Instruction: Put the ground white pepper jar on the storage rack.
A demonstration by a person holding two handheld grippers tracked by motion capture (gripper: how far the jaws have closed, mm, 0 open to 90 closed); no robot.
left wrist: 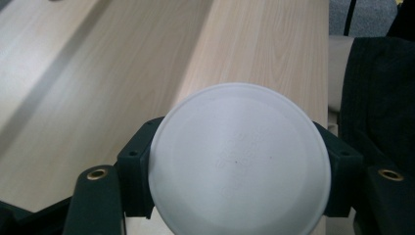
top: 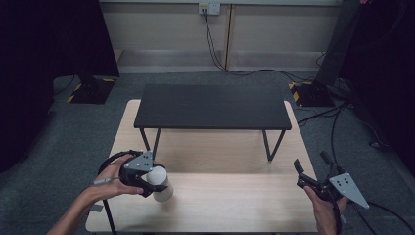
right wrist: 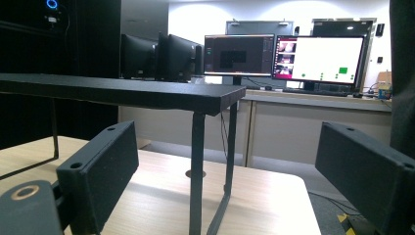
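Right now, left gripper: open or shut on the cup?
Shut on it: the left gripper has a jaw pressed against each side of the white cup.

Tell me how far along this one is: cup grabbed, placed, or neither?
Grabbed, not placed. The left tongs are shut on the white cup, which lies on its side between the jaws just above the near part of the table. The right tongs are open and hold nothing, at the table's right edge. The black shelf bears nothing. Setting the cup somewhere seems to be what is left.
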